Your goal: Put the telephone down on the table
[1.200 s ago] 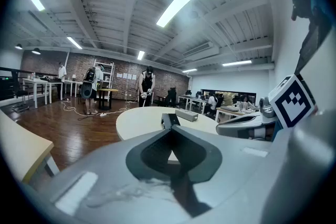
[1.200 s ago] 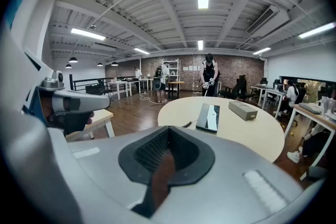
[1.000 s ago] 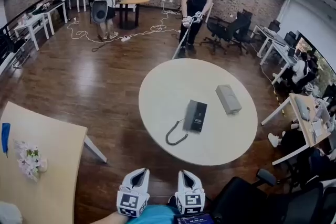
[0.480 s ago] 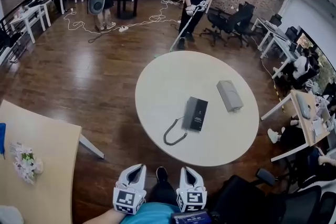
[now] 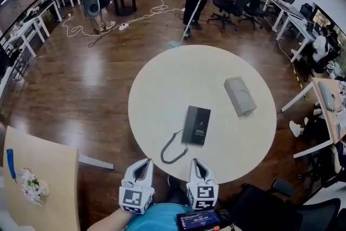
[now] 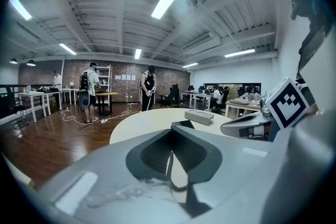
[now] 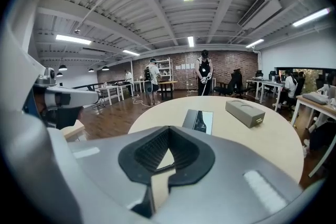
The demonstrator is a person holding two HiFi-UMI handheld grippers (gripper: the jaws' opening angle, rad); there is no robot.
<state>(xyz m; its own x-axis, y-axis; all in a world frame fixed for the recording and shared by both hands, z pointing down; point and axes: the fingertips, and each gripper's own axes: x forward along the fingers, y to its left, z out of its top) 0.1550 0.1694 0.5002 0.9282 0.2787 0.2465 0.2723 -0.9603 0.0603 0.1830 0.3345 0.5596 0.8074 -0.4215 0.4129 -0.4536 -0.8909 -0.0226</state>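
Only partly visible, left tongs [image 5: 145,162], right tongs [image 5: 195,162], telephone [image 5: 196,125] unobstructed ahead.

Counter [image 5: 157,89] lies open at left; telephone [image 5: 195,125], coiled cord [image 5: 172,152] and grey box [image 5: 240,96] apparently obstruct centre and right.

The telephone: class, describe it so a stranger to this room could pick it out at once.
Find the big round pale table on the wooden floor. Of the two things on it, the telephone is the flat dark slab trailing a coiled cord, not the light grey box.
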